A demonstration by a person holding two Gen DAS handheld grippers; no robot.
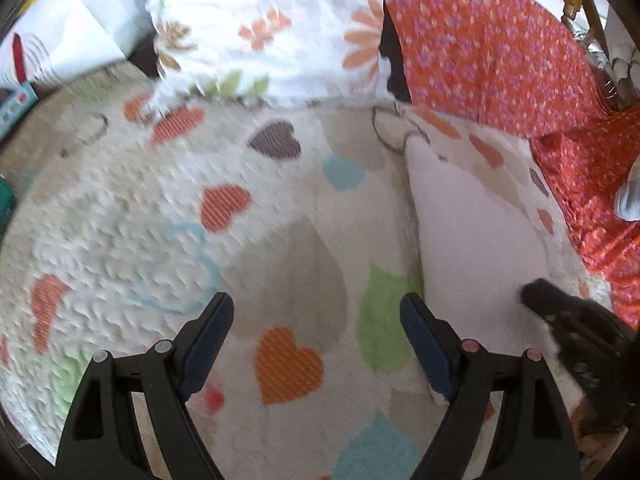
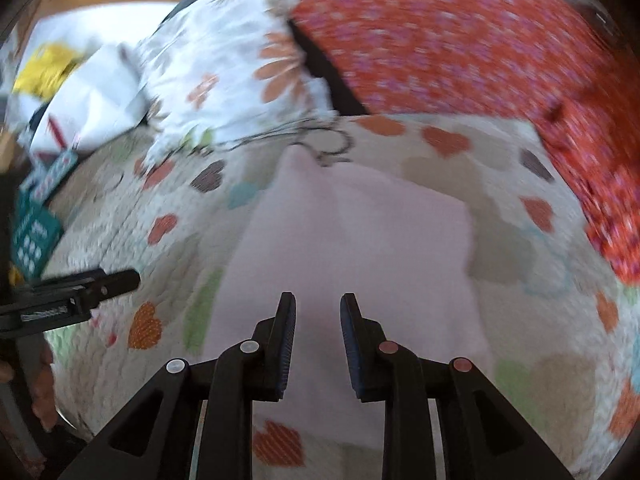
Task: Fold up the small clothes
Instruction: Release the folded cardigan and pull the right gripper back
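**A:** Left gripper first: jaws wide apart, nothing between them. Under the gap lies only the heart blanket, an orange heart just ahead of the fingers.

**B:** And the garment?

**A:** The pink cloth lies flat on the blanket, off to the right of that gripper. Its near edge runs just beside the right finger; whether they touch, I cannot tell.

**B:** Over on the right wrist view, the right gripper has its jaws a little apart, a narrow gap, nothing pinched. The pink cloth spreads straight ahead of it and beneath it, looking folded, with one layer's edge crossing the middle.

**A:** Are the pads on the fabric?

**B:** They hang above it, as far as the blur allows. The picture is smeared.

**A:** I see the right gripper's dark tip at my right edge, over the cloth's near corner.

**B:** And the left gripper pokes in from my left, over the blanket, clear of the cloth.

**A:** Beyond both tools: a white flowered pillow ahead, and a red flowered cloth ahead and right.

**B:** Same here. Far left, some papers and a teal box at the blanket's edge.
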